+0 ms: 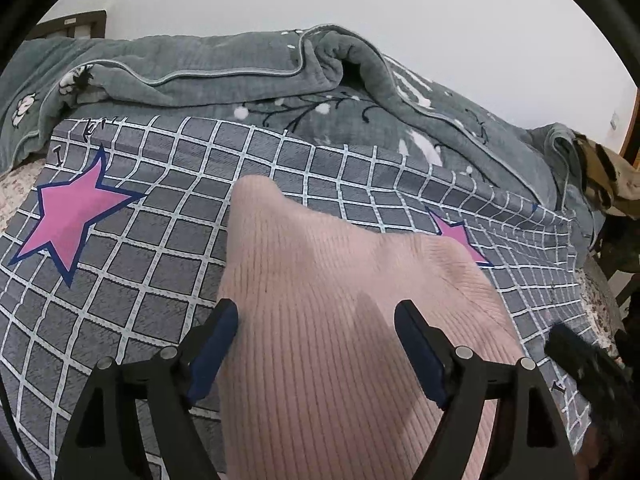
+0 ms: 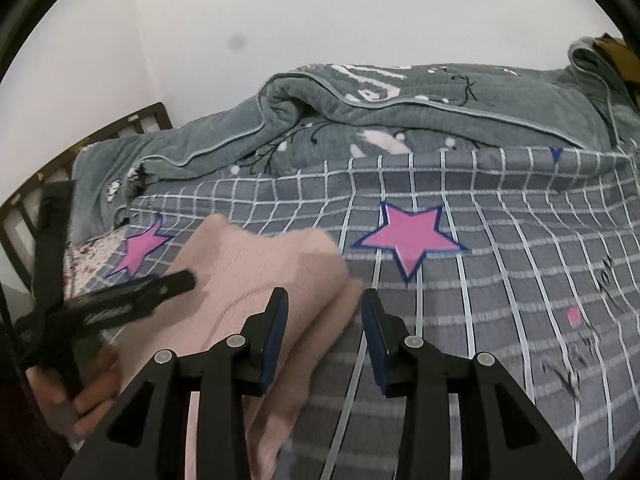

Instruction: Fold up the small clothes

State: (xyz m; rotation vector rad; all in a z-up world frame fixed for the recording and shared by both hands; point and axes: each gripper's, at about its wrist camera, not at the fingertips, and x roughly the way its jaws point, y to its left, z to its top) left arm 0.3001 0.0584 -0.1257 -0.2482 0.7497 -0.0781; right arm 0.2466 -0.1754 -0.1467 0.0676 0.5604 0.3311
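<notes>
The pink ribbed knit garment (image 1: 320, 320) lies on the bed, on a grey checked sheet (image 1: 160, 248) printed with pink stars, and it reaches forward from under the left hand-held gripper (image 1: 316, 316) in a long tapering shape. Its far end rises to a rounded tip well ahead of the fingertips. That hand-held gripper hangs over the garment with its jaws spread wide; the blue-padded fingers stand on either side of the cloth and nothing is pinched between them. One pink star (image 1: 72, 212) lies ahead and to the left of this hand-held gripper, and a smaller one (image 1: 456, 232) peeks out from under the garment's right edge.

In the right wrist view the garment (image 2: 248, 280) lies ahead and to the left of the right hand-held gripper (image 2: 324, 304), its right edge running under the left finger. The jaws there are partly apart, with sheet and the garment's edge showing in the gap; the pads press on nothing. The left hand-held gripper (image 2: 176, 282) shows blurred at the left, above the garment, with a person's hand (image 2: 72, 404) around its handle. A large pink star (image 2: 412, 240) sits ahead and to the right of the right hand-held gripper. Beyond the sheet, a rumpled grey-green quilt (image 2: 400, 120) lies along the white wall (image 2: 360, 12).
</notes>
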